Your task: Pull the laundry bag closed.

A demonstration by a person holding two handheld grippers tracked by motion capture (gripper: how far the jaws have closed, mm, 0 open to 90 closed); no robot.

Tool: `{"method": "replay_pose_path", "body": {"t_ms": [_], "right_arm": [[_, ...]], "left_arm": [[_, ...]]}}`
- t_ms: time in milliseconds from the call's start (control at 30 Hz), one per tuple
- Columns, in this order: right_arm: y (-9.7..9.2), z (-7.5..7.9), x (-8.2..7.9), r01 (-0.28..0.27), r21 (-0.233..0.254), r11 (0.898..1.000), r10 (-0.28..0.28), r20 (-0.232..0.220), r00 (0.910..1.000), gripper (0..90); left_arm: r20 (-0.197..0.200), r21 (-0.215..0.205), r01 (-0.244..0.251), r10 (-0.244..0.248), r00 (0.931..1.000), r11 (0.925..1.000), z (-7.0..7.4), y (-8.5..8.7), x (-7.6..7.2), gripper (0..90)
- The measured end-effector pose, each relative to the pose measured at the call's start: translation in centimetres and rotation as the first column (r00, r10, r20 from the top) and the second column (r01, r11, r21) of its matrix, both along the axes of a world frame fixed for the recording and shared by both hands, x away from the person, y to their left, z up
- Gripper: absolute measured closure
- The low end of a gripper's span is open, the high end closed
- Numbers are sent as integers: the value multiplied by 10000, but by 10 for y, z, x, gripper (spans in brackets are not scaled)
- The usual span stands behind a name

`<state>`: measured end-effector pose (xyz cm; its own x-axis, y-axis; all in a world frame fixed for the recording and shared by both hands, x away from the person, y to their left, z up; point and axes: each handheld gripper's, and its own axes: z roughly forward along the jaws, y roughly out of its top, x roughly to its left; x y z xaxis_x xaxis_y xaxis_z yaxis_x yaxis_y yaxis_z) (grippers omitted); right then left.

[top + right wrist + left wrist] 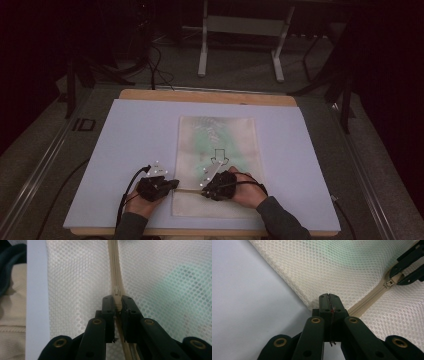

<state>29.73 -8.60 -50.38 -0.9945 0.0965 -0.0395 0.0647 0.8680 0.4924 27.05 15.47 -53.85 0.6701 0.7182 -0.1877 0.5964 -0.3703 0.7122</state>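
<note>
a: where does the zip job stand?

b: the mesh bag point(217, 165) lies flat on the white surface point(125, 150), near its front edge, with something green inside. the zip point(372, 298) runs across the bag's near end. the left tongs point(329, 298) are clamped together on the bag's edge at the zip's end, pinning it there.

a: and the other hand?

b: the right tongs point(117, 302) are pinched on the slider's pull point(117, 300). seen from the left gripper view, the slider point(388, 284) sits partway along the zip, some way off from the pinned end.

a: so how much is done?

b: both grips are set, that part is finished. the track between the left tongs and the slider looks shut; beyond the slider i can't tell whether the teeth are joined or apart. i'd judge the run along the zip is underway but not complete, with the far stretch left to travel while the left side keeps the bag taut.
</note>
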Motion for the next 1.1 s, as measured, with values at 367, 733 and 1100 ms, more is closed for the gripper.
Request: {"method": "replay_pose_path", "body": {"t_ms": [367, 733, 1100], "right_arm": [[-7, 2, -1, 72, 14, 10000, -72, -10, 10000, 824], [-24, -1, -2, 344, 150, 9993, -342, -116, 9993, 824], [-36, -2, -2, 479, 232, 9986, -474, -207, 9987, 824]], "left_arm": [[-22, -2, 20, -20, 10000, 10000, 0, 0, 0, 896], [-35, -8, 14, -14, 10000, 10000, 0, 1, 0, 896], [-50, -26, 3, -3, 10000, 10000, 0, 1, 0, 896]]}}
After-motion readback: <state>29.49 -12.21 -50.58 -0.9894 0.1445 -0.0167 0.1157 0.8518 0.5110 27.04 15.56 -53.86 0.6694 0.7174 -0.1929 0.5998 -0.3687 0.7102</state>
